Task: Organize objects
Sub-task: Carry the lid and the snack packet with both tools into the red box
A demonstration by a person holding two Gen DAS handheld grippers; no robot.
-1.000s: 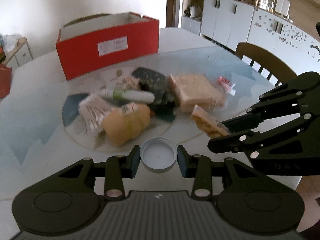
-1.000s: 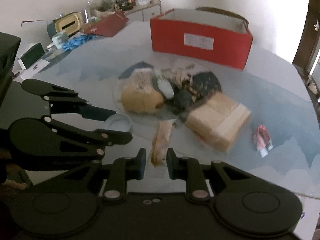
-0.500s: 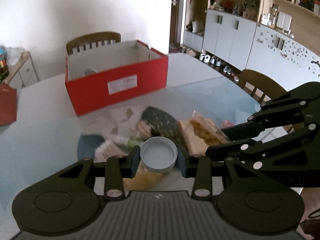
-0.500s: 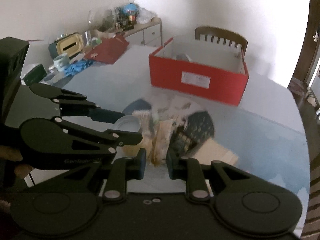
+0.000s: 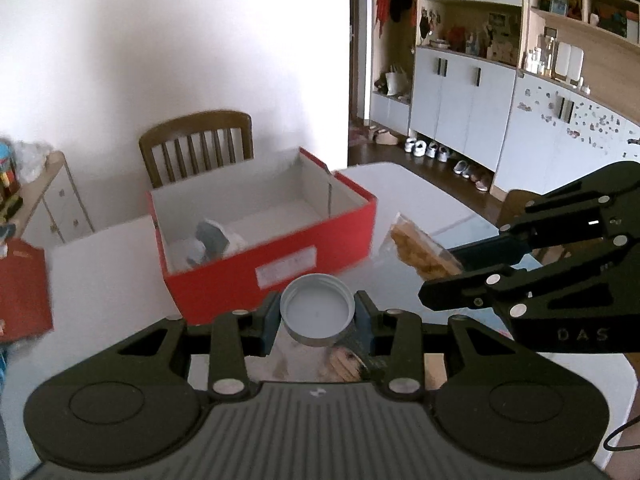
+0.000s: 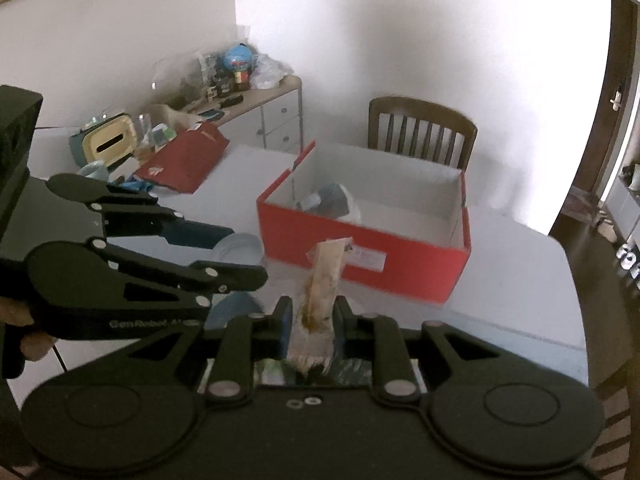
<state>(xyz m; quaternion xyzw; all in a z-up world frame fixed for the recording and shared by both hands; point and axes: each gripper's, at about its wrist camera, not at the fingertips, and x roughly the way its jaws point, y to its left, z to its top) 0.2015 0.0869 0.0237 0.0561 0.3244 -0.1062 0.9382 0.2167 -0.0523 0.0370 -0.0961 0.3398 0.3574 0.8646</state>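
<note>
The box (image 5: 280, 256) was red outside, white inside; the cap (image 5: 317, 309) pale grey; the snack packet (image 6: 322, 284) golden-brown.

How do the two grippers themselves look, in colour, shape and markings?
Both grippers are matt black plastic linkages with silver pivot pins, two round discs at the base and dark blue pads on the fingers. The left gripper has a ribbed grey plate behind its fingers and pale lettering on its side in the right wrist view. The right gripper shows the letters DAS in the left wrist view, and a thin dark cable.
</note>
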